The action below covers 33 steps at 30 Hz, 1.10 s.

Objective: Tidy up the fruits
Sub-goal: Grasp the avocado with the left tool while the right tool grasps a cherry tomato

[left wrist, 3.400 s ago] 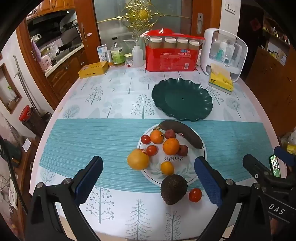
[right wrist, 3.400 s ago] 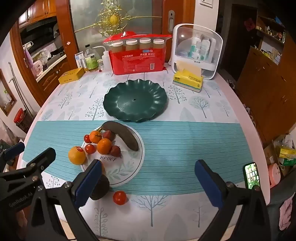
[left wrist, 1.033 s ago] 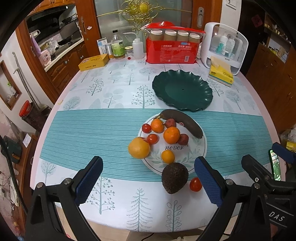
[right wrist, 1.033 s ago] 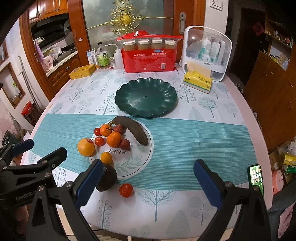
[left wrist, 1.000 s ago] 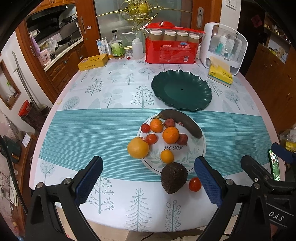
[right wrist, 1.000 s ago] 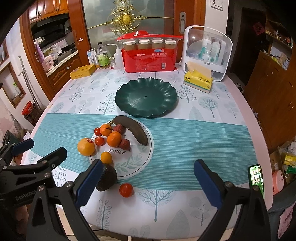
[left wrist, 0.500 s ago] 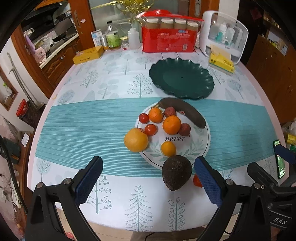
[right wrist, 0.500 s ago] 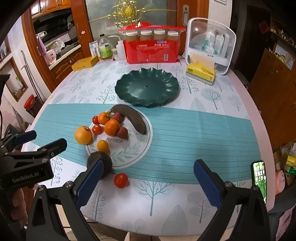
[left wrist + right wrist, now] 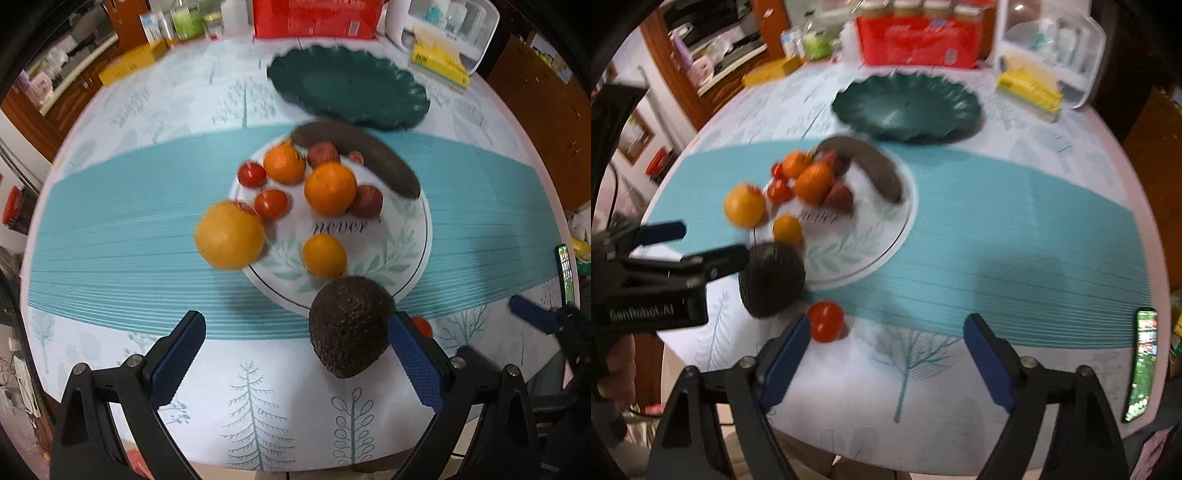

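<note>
1. Hovering low over the counter's [image 9: 258, 387] near edge, left gripper [image 9: 295, 354] has its fingers spread wide, nothing between them; right gripper [image 9: 882, 350] likewise released and empty.
2. Avocado [image 9: 349, 325] sits on the counter just inside the left gripper's right finger [image 9: 413, 365], resting against the near rim of the white plate [image 9: 399, 258]; contact w/ the finger unclear.
3. Small red tomato [image 9: 825, 321] lies on the counter right by the right gripper's left finger [image 9: 783, 354], beside the avocado.
4. Big orange [image 9: 229, 234] sits off the plate's left edge, on the teal runner [image 9: 110, 229].
5. On the plate: small yellow-orange fruit [image 9: 324, 255], two tomatoes, two oranges, reddish fruits, and a dark banana [image 9: 362, 158] along the far rim.
6. Beyond that, green scalloped plate [image 9: 347, 86] is bare, close to the white plate's far side.
7. Farthest: yellow tissue pack [image 9: 439, 66], red box [image 9: 314, 18]. Phone [image 9: 1143, 362] lies at the right edge.
</note>
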{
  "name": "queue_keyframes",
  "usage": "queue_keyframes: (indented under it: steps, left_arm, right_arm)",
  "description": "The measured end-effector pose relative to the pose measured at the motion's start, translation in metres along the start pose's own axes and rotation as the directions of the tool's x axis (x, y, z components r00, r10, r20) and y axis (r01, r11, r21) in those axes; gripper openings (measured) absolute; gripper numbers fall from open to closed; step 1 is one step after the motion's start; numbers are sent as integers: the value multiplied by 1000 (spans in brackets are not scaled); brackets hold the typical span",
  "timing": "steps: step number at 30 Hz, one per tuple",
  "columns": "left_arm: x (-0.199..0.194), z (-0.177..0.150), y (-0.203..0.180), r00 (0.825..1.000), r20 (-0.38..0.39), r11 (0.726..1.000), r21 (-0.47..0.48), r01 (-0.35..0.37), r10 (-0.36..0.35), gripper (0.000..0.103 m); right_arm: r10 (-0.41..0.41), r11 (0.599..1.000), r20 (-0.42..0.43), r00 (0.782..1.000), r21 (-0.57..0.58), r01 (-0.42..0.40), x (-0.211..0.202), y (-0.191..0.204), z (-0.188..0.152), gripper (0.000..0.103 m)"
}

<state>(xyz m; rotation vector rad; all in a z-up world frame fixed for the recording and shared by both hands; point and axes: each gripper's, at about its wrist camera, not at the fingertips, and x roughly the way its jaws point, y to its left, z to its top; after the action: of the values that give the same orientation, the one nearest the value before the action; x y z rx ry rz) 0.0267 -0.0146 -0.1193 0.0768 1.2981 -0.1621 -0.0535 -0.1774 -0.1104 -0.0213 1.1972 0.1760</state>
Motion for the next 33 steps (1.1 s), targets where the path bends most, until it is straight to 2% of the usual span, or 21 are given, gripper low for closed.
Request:
queue_keyframes:
  steps: [4, 9, 12, 14, 16, 18, 19, 20, 21, 24, 29, 33]
  left_arm:
    - [14, 2, 0, 997, -44, 998, -6, 63, -63, 99]
    - [22, 2, -10, 993, -70, 995, 40, 94, -91, 99]
    - [27, 1, -16, 991, -91, 991, 72, 109, -103, 98]
    - [31, 0, -18, 988, -99, 989, 77, 130, -122, 96]
    - [38, -1, -19, 982, -116, 985, 68, 160, -152, 90]
    - [46, -1, -18, 970, -147, 978, 48, 203, -194, 76]
    - [50, -1, -17, 965, -153, 974, 38, 222, -214, 71]
    - [52, -2, -16, 958, -161, 969, 27, 246, -238, 59]
    - [54, -2, -17, 956, -161, 968, 21, 252, -245, 60]
    - [55, -3, -17, 957, -154, 967, 27, 253, -246, 59]
    - [43, 0, -17, 974, -132, 981, 42, 190, -183, 59]
    - [12, 11, -14, 988, -56, 987, 60, 146, -142, 59]
  right_arm:
    - [71, 997, -45, 996, -36, -73, 19, 10, -4, 71]
    - [127, 990, -64, 990, -45, -130, 30, 15, -3, 68]
    - [124, 989, -79, 989, -65, -129, 43, 19, -2, 60]
    - [152, 985, -93, 984, -65, -158, 50, 21, -2, 56]
    - [162, 983, -83, 983, -72, -168, 54, 24, -1, 52]
    - [150, 983, -78, 986, -96, -157, 55, 28, 0, 48]
    - [155, 981, -83, 984, -101, -163, 56, 29, 0, 42]
    - [159, 980, -84, 984, -104, -167, 56, 30, 1, 34]
    - [160, 980, -87, 983, -106, -169, 56, 31, 1, 34]
    - [151, 981, -89, 984, -110, -161, 56, 31, 2, 34]
    - [128, 985, -73, 989, -108, -136, 50, 25, 6, 33]
    - [116, 987, -40, 992, -111, -120, 36, 22, 15, 33]
